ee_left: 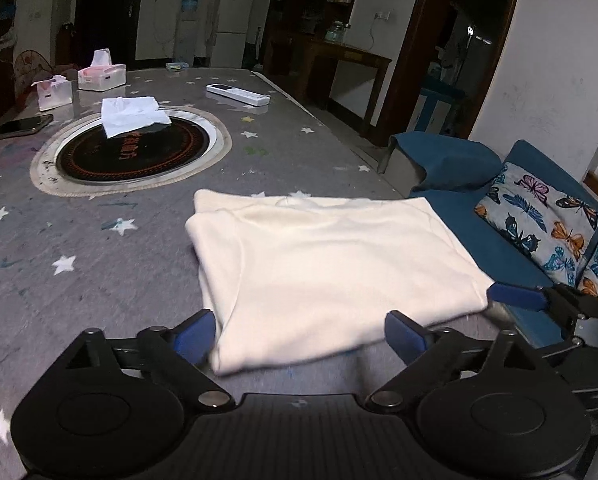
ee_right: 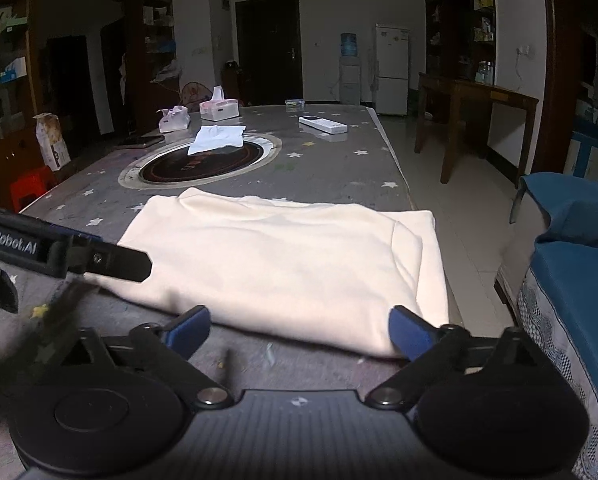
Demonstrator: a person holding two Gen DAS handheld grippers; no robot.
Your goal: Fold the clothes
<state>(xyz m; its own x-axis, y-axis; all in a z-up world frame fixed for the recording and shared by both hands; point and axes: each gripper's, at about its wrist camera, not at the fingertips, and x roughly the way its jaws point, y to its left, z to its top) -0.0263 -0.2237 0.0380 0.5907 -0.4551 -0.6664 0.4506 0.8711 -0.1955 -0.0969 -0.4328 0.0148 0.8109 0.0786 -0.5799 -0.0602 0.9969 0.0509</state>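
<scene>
A cream garment [ee_left: 331,264] lies folded into a rectangle on the grey star-patterned table [ee_left: 99,248]; it also shows in the right wrist view [ee_right: 283,264]. My left gripper [ee_left: 299,330] is open, its blue fingers spread at the garment's near left corner, holding nothing. My right gripper [ee_right: 299,330] is open at the garment's near right corner, right finger touching the cloth edge. The right gripper shows at the garment's right corner in the left wrist view [ee_left: 515,296]. The left gripper reaches in from the left in the right wrist view [ee_right: 99,258].
A round black hotplate [ee_left: 133,148] with a white tissue pack [ee_left: 133,114] sits mid-table. Tissue boxes [ee_left: 101,76], a phone [ee_left: 21,126] and a white remote [ee_left: 237,94] lie farther back. A blue sofa [ee_left: 499,216] with butterfly cushions stands to the right of the table.
</scene>
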